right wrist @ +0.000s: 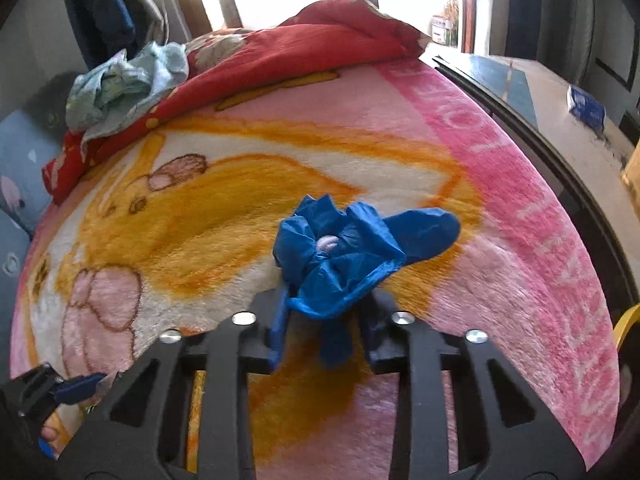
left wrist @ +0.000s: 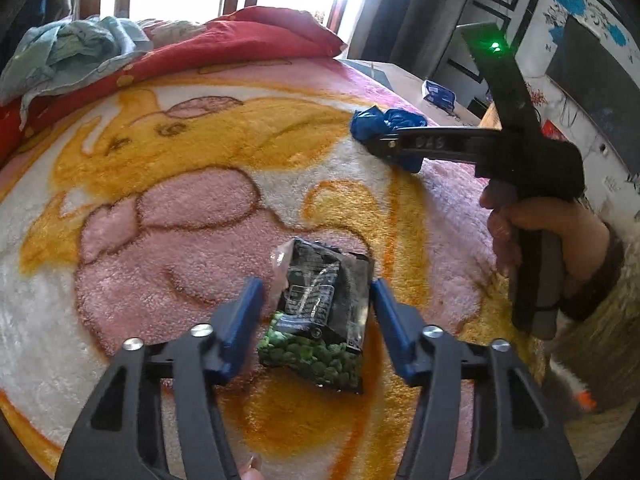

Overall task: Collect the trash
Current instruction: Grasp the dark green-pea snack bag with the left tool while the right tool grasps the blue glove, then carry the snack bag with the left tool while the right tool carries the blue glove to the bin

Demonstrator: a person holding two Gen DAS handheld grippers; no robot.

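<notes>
A black snack packet (left wrist: 326,280) with green peas showing through its clear end lies on the pink and orange plush blanket (left wrist: 180,208). My left gripper (left wrist: 316,300) straddles it, one blue finger on each side; the right finger touches the packet's edge, and a thin gap shows at the left one. A crumpled blue glove (right wrist: 340,248) sits at the tips of my right gripper (right wrist: 326,320), which is shut on it. In the left wrist view the same glove (left wrist: 380,120) bunches at the right gripper (left wrist: 386,146), held by a person's hand (left wrist: 540,232).
A red quilt (left wrist: 240,40) and a pale blue cloth (left wrist: 72,52) are heaped at the bed's far end. To the right of the bed stands a side table (right wrist: 560,92) with a small blue packet (right wrist: 586,106) on it.
</notes>
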